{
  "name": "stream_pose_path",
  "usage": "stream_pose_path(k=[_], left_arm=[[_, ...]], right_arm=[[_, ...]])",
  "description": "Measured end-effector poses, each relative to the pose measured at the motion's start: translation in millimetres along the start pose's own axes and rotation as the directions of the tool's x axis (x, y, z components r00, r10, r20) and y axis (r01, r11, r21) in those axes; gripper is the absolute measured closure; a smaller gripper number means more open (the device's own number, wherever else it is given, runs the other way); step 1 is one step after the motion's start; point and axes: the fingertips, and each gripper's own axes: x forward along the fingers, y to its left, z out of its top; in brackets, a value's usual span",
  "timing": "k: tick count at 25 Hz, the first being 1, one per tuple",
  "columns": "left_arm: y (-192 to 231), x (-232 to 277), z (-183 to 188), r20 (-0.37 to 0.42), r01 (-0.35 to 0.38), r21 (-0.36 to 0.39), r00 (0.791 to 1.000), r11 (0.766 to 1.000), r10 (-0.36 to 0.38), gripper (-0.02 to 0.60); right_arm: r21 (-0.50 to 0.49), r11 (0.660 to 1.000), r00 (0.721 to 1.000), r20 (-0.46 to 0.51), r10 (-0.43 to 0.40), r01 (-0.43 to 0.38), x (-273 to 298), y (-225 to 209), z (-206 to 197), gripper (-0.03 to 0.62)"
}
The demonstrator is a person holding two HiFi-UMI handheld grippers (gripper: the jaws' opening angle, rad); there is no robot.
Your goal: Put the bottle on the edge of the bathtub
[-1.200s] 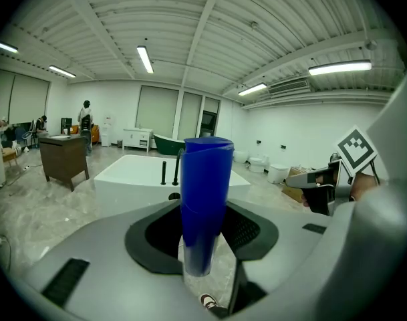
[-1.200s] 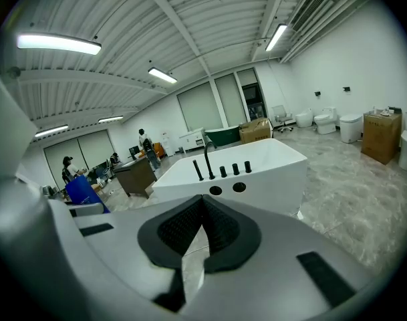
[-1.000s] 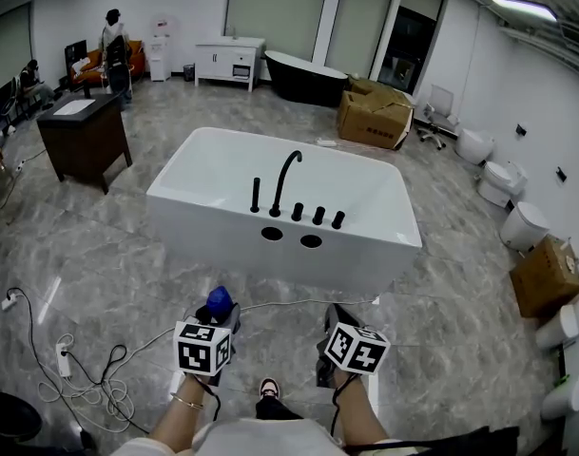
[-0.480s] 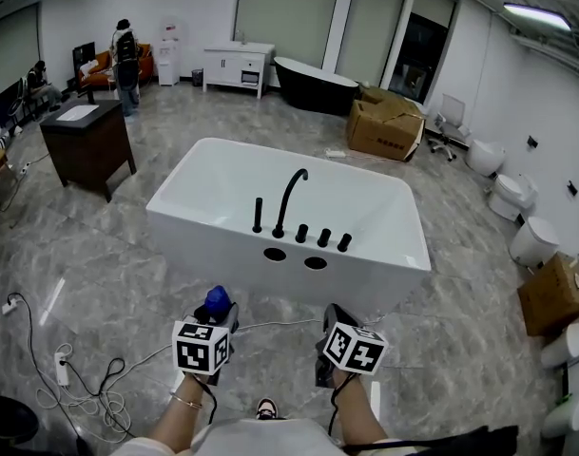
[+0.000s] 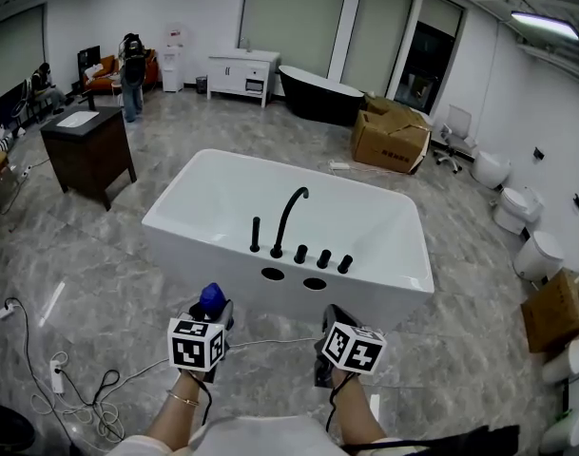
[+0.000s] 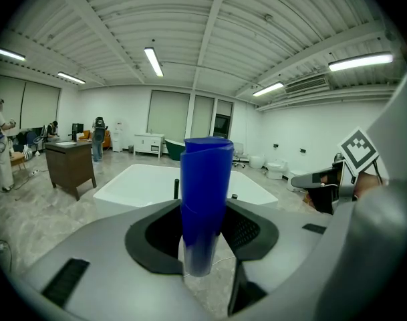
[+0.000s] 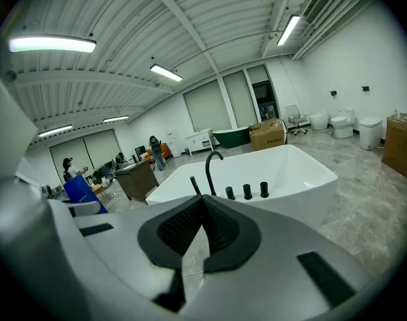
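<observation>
A large showroom with a grey marble floor (image 5: 99, 283) and white walls holds bathroom fixtures under strip lights. The blue bottle (image 6: 204, 199) stands upright between the jaws of the left gripper (image 5: 213, 317), which pinch it on both sides at its lower part; its top rises well above the pads. In the head view the bottle's blue top (image 5: 211, 298) shows just ahead of the gripper's marker cube, held in the air above the floor and apart from the tub. The right gripper (image 7: 202, 202) is level with it on the other side, its jaws pressed together with nothing between them.

Ahead of both grippers stands the white bathtub (image 5: 375, 283), its near edge facing the person. On that edge a curved black faucet (image 5: 287, 218) rises beside a row of black knobs (image 5: 323, 257). Cables (image 5: 80, 388) lie on the floor at the left. Farther off are a dark wooden desk (image 5: 87, 150), cardboard boxes (image 5: 392, 133), a black bathtub (image 5: 322, 93) and a standing person (image 5: 133, 74).
</observation>
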Motion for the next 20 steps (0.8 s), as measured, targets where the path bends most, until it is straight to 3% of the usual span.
stream_pose_path(k=[10,20], left_arm=[[11.6,38.5,18.1,-0.001,-0.034,-0.014,0.999,0.999,0.034,0.413],[21.6,53.2,13.3,-0.026,-0.070,-0.027,0.997,0.997,0.069,0.413]], right_arm=[[0.000,1.000,1.000,-0.014,0.007,-0.007,37.9,-21.4,20.4,0.568],[-0.015,1.000,0.997,-0.077,0.001,-0.002,47.6,-38.3,5.2,0.568]])
